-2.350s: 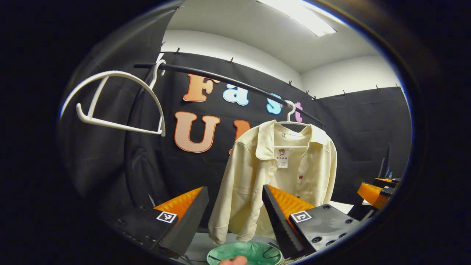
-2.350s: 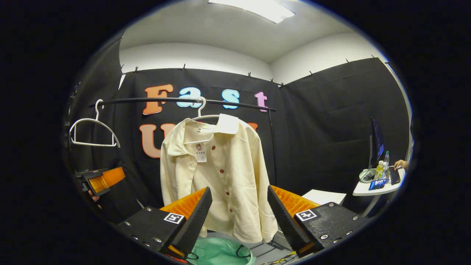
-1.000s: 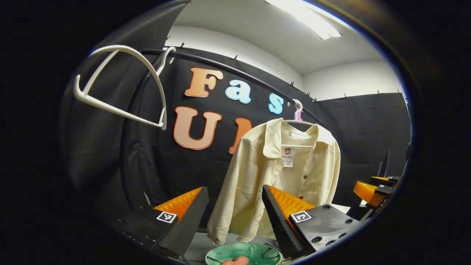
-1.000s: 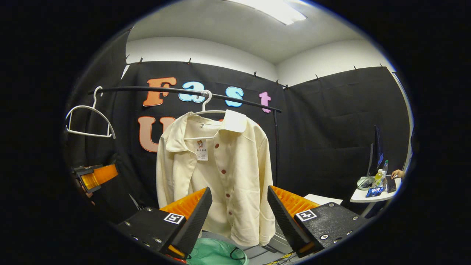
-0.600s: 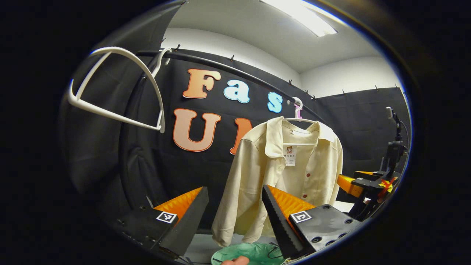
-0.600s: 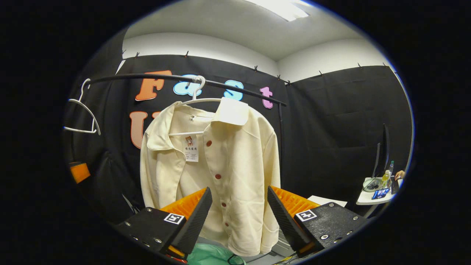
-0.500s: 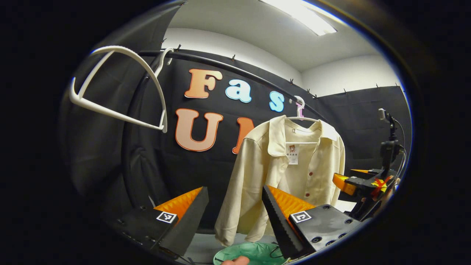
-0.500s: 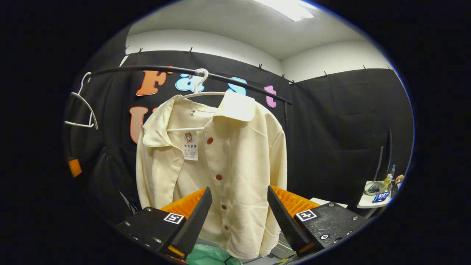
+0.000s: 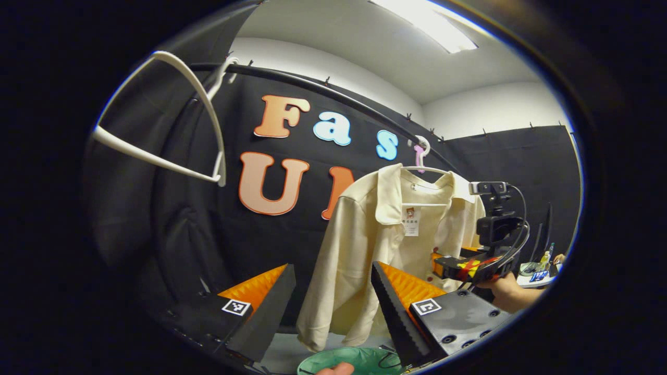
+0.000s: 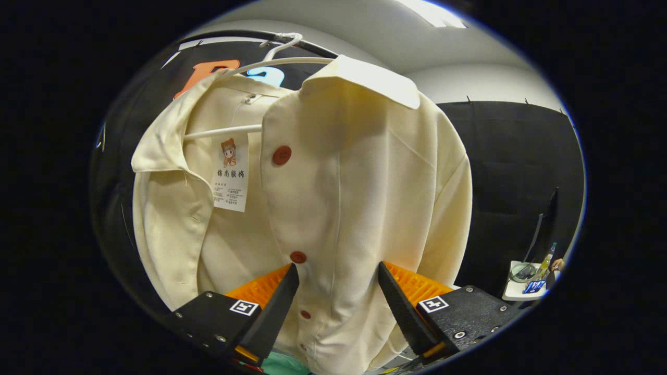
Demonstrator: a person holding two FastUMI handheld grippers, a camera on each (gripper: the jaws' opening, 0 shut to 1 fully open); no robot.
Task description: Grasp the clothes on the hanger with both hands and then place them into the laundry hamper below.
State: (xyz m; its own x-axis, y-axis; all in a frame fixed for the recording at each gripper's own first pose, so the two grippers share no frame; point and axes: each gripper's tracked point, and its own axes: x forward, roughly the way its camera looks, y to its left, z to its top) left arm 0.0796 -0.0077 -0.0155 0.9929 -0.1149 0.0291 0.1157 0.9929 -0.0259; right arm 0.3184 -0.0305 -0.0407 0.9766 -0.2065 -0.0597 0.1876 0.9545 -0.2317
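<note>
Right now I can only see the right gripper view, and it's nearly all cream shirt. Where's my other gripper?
Observer: The left gripper is farther back from the shirt, with its fingers open and gripping nothing.
Operator: Is anything else hanging up there?
Observer: Yes, an empty white hanger hangs off to the left of the shirt.
Operator: And where's the hamper?
Observer: The green-lined hamper sits low down, just below the shirt's hanging sleeve.
</note>
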